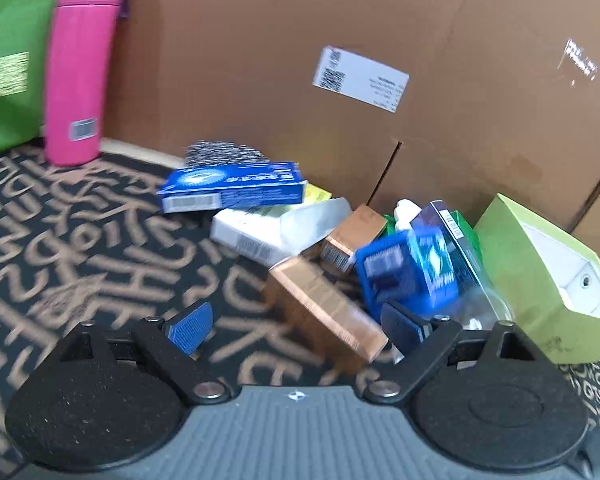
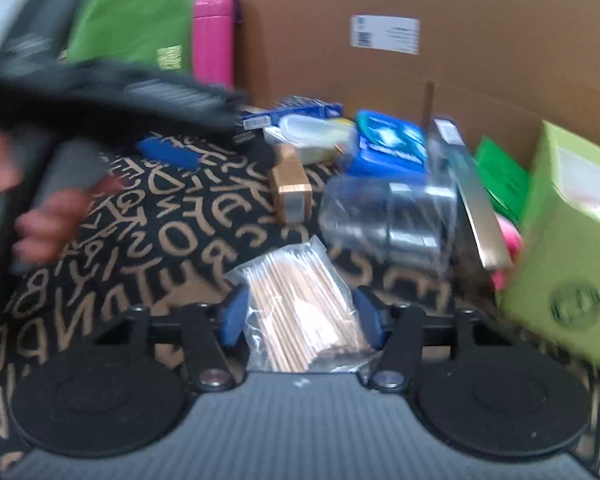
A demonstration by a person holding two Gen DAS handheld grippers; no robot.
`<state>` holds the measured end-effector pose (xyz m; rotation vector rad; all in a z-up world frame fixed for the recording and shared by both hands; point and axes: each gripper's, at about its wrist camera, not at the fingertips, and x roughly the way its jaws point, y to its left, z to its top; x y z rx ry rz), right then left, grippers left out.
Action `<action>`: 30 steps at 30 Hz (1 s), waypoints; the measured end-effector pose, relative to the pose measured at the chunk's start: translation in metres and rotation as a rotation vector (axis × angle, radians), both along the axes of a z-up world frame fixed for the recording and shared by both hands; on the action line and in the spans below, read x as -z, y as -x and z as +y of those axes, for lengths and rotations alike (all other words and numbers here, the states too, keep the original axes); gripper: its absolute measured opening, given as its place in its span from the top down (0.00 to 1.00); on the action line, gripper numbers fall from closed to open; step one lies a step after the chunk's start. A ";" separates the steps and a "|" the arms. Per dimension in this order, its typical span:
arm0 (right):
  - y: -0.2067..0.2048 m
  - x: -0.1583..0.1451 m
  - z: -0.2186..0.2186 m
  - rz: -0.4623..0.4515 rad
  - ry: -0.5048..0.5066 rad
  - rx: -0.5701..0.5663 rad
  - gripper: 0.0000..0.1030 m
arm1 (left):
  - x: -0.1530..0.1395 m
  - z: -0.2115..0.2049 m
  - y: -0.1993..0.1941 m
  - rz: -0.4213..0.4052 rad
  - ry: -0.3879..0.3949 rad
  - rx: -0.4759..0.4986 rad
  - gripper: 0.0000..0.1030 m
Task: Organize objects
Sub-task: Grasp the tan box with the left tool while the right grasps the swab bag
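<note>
clear plastic bag of wooden cotton swabs [image 2: 300,312] clenched between right gripper [image 2: 302,320] fingers, sticks pointing away from camera, over letter-patterned black worktop [image 2: 172,216], left gripper [image 1: 296,324] fingers spread wide, holding nothing, near copper-coloured box [image 1: 324,312], labels too blurry to read

A home corner, as far as I can tell.
I see a black letter-patterned cloth [image 2: 172,216] under small retail boxes, heaped before a large brown cardboard carton [image 1: 300,60], with a pink flask [image 1: 80,64] at its left.

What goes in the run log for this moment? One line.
left claw: open, empty | right claw: closing around bagged sticks | clutter by cardboard box
</note>
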<state>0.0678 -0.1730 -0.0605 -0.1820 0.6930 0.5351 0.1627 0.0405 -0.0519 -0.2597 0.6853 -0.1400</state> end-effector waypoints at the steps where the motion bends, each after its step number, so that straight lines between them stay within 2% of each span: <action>1: 0.011 0.000 0.000 0.002 -0.001 0.028 0.47 | 0.002 -0.004 -0.007 0.011 -0.010 0.006 0.10; 2: 0.020 -0.001 -0.001 0.005 0.000 0.052 0.47 | 0.004 -0.009 -0.012 0.023 -0.020 0.013 0.12; 4: 0.036 -0.003 0.000 0.013 -0.011 0.072 0.46 | 0.010 -0.015 -0.021 0.039 -0.044 0.046 0.30; 5: 0.043 -0.004 0.000 0.021 -0.023 0.065 0.44 | 0.011 -0.017 -0.020 0.018 -0.073 0.060 0.33; 6: 0.050 -0.004 0.002 0.025 -0.035 0.052 0.40 | 0.011 -0.018 -0.018 0.008 -0.103 0.075 0.45; 7: 0.056 -0.005 0.005 0.028 -0.040 0.037 0.37 | 0.011 -0.019 -0.015 0.010 -0.117 0.098 0.60; 9: 0.064 -0.006 0.010 0.030 -0.037 -0.005 0.32 | 0.010 -0.015 -0.004 0.017 -0.124 0.167 0.73; 13: 0.069 -0.009 0.018 0.018 -0.007 -0.057 0.31 | 0.008 0.000 0.038 0.019 -0.145 0.315 0.74; 16: 0.068 -0.007 0.018 0.021 -0.003 -0.049 0.31 | 0.007 0.012 0.072 0.023 -0.164 0.363 0.74; 18: 0.064 -0.006 0.016 0.037 -0.020 -0.042 0.31 | 0.006 0.017 0.087 0.030 -0.159 0.359 0.72; 20: 0.062 -0.006 0.016 0.037 -0.024 -0.040 0.31 | 0.003 0.020 0.092 0.030 -0.150 0.350 0.63; 21: 0.062 -0.006 0.017 0.035 -0.021 -0.040 0.31 | 0.002 0.019 0.093 0.025 -0.145 0.341 0.49; 22: 0.062 -0.005 0.019 0.035 -0.017 -0.037 0.31 | 0.001 0.019 0.094 0.014 -0.144 0.330 0.41; 24: 0.062 -0.005 0.018 0.032 -0.008 -0.046 0.33 | 0.000 0.015 0.092 -0.007 -0.156 0.329 0.41; 25: 0.062 -0.005 0.018 0.026 0.001 -0.047 0.37 | 0.000 0.012 0.090 -0.011 -0.168 0.341 0.44; 26: 0.063 -0.005 0.018 0.020 0.006 -0.046 0.40 | 0.000 0.009 0.088 -0.012 -0.178 0.355 0.50; 27: 0.064 -0.006 0.018 0.012 0.011 -0.044 0.45 | 0.000 0.008 0.087 -0.009 -0.185 0.373 0.60; 28: 0.065 -0.006 0.018 0.004 0.015 -0.046 0.51 | 0.001 0.006 0.086 -0.003 -0.192 0.377 0.61; 30: 0.067 -0.006 0.019 -0.005 0.016 -0.053 0.55 | 0.003 0.003 0.084 0.005 -0.196 0.374 0.60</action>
